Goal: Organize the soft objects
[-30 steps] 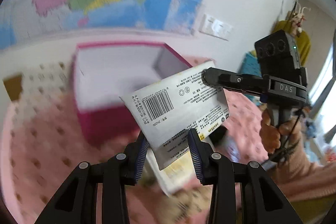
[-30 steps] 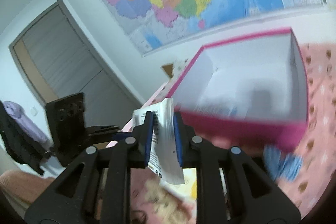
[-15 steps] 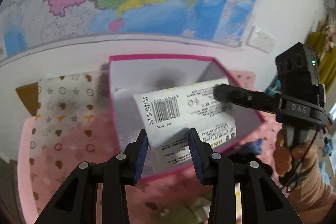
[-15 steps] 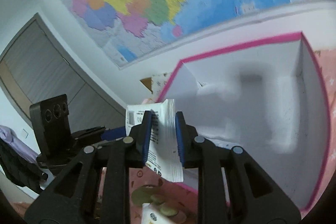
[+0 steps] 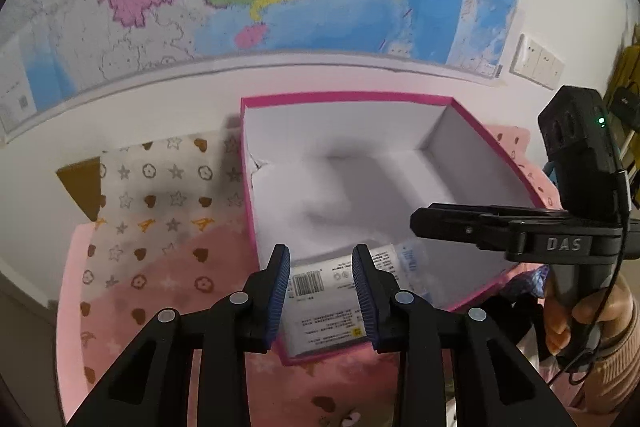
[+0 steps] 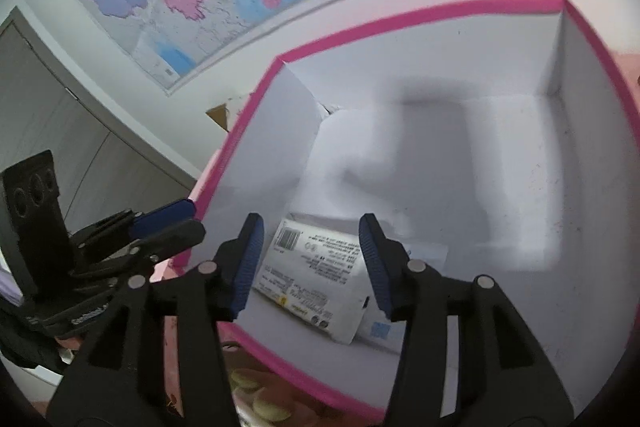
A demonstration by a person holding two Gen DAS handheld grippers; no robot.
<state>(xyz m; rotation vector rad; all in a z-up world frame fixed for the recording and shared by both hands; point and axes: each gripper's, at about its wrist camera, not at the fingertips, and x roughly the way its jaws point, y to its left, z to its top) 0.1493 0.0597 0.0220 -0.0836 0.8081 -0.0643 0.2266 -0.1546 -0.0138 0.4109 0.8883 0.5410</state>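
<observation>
Pack (image 6: 310, 277) of white plastic lies flat on the floor of the pink box (image 6: 400, 17), near its front wall, barcode side up. Left gripper (image 5: 322, 287) hangs spread above it, holding nothing. Right gripper (image 6: 312, 261) is likewise spread and empty over the pack. Something blue-printed, perhaps a second pack (image 6: 384, 331), shows beneath it.
</observation>
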